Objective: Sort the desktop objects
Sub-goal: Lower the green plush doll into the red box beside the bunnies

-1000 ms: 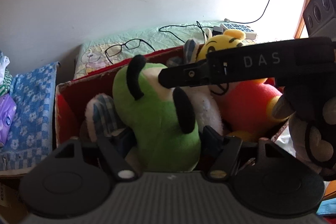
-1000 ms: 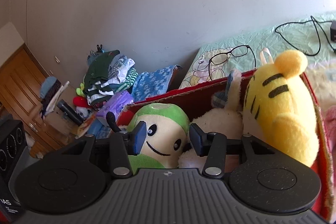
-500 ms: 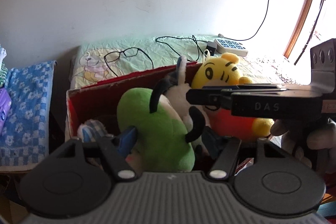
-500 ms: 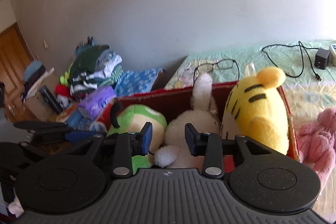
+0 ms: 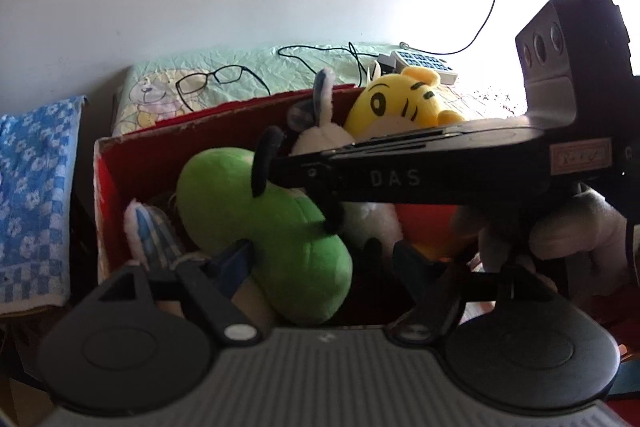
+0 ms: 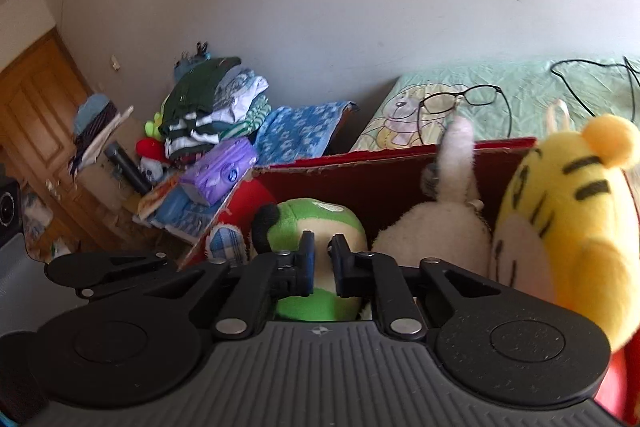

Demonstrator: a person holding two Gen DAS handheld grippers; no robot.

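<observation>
Red cardboard box [image 5: 132,163] packed with plush toys, sitting against the near edge of a bed [image 6: 532,95].

- Green plush [image 5: 256,227]: left-centre of the box. White plush [image 6: 436,231] in the middle, one ear sticking up past the far wall. Yellow tiger plush [image 6: 576,215] at the right end. Blue-checked plush [image 5: 146,235] jammed in the near-left corner.
- Left hand-held gripper [image 5: 320,259]: jaws opening, green plush sits between the fingers; right finger clear of it, can't tell if the left one touches.
- Right hand-held gripper [image 6: 322,269]: jaws nearly together, only a narrow gap. Tips sit right in front of the green plush's pale face; can't tell if they pinch any fabric. In the left wrist view it crosses over the box from the right, held by a white-gloved hand [image 5: 576,227].
- On the bed beyond the box: glasses [image 5: 212,81], black cable [image 5: 316,53], white keypad device [image 5: 424,63].
- Left of the bed: blue floral towel [image 6: 296,131], clothes pile [image 6: 208,107], purple pack [image 6: 220,177].
</observation>
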